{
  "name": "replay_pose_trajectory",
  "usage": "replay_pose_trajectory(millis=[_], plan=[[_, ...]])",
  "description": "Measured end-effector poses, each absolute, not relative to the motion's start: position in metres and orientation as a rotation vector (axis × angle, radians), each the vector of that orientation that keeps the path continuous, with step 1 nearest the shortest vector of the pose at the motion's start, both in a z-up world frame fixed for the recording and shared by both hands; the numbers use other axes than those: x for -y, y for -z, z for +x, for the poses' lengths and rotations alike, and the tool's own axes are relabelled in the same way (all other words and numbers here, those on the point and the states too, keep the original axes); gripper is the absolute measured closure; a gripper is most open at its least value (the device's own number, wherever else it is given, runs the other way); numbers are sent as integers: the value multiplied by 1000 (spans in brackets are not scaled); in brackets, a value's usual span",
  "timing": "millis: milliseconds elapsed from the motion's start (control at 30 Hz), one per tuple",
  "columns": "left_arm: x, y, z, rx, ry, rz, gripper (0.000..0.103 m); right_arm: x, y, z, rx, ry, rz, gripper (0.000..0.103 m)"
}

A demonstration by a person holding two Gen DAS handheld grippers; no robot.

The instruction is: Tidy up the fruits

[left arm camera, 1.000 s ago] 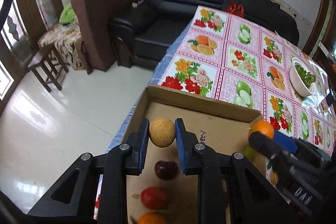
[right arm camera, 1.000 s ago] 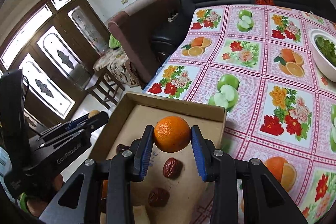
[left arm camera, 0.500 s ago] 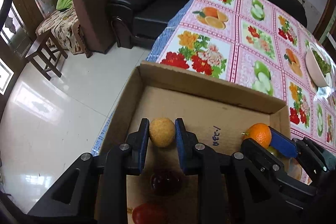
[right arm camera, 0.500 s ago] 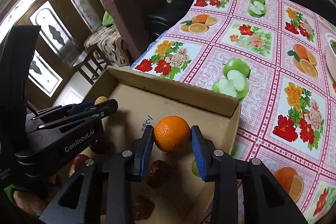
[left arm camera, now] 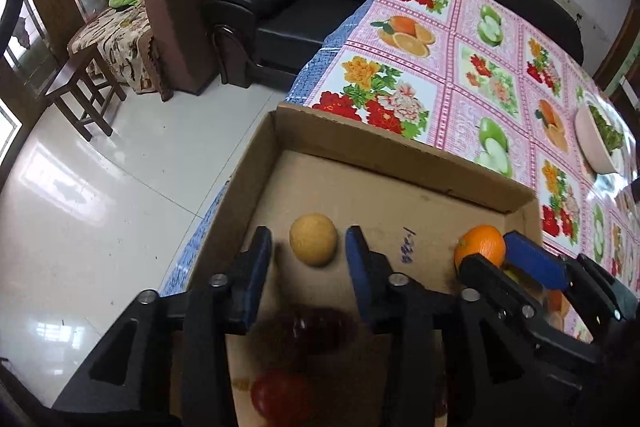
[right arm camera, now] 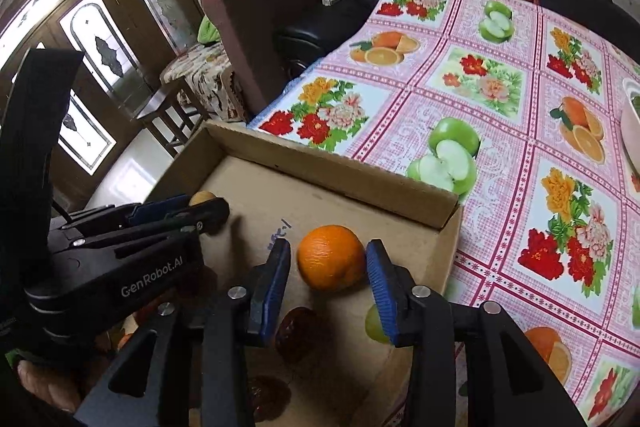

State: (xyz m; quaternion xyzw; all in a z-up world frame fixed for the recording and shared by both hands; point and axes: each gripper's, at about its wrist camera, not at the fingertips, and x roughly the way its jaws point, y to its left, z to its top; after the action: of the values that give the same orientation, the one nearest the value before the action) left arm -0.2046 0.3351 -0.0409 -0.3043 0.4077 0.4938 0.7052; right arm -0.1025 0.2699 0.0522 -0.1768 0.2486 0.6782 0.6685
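An open cardboard box (left arm camera: 400, 155) sits at the table's corner. In the left wrist view, my left gripper (left arm camera: 307, 247) is inside it. Its jaws are opening, and a round yellow-brown fruit (left arm camera: 313, 244) rests on the box floor between them with a gap on each side. My right gripper (right arm camera: 328, 261) is near the box's right wall. Its jaws are also opening around an orange (right arm camera: 330, 257), which lies on the floor just free of the blue pads (right arm camera: 276, 279). The orange (left arm camera: 480, 245) also shows in the left view.
Dark red dates (right arm camera: 298, 331) and a green fruit (right arm camera: 374, 323) lie in the box, with a red fruit (left arm camera: 280, 395) nearer me. A floral tablecloth (right arm camera: 500, 87) covers the table. A white bowl of greens (left arm camera: 596, 139) stands far right. Floor, sofa and armchair lie beyond the table edge.
Both grippers sank lower into the box. The left jaws spread away from the yellow-brown fruit, and the right jaws parted slightly from the orange; both fruits now rest on the box floor.
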Motion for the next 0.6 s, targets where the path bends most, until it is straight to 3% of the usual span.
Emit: replay_pose_trajectory(millis=[367,467,600], plan=[[-263,5,-234,-782,-1111,-608,56,-231,-62,-108,-497,-1572,-433,55],[-237,-6,-246,-736,-1131,-588,42,-216,-63,-108,-480,-1589,-445,52],[-210,-14,-257,-707,-1160,-559,42,-195,-64,-110,-436,-1634,-465,46]])
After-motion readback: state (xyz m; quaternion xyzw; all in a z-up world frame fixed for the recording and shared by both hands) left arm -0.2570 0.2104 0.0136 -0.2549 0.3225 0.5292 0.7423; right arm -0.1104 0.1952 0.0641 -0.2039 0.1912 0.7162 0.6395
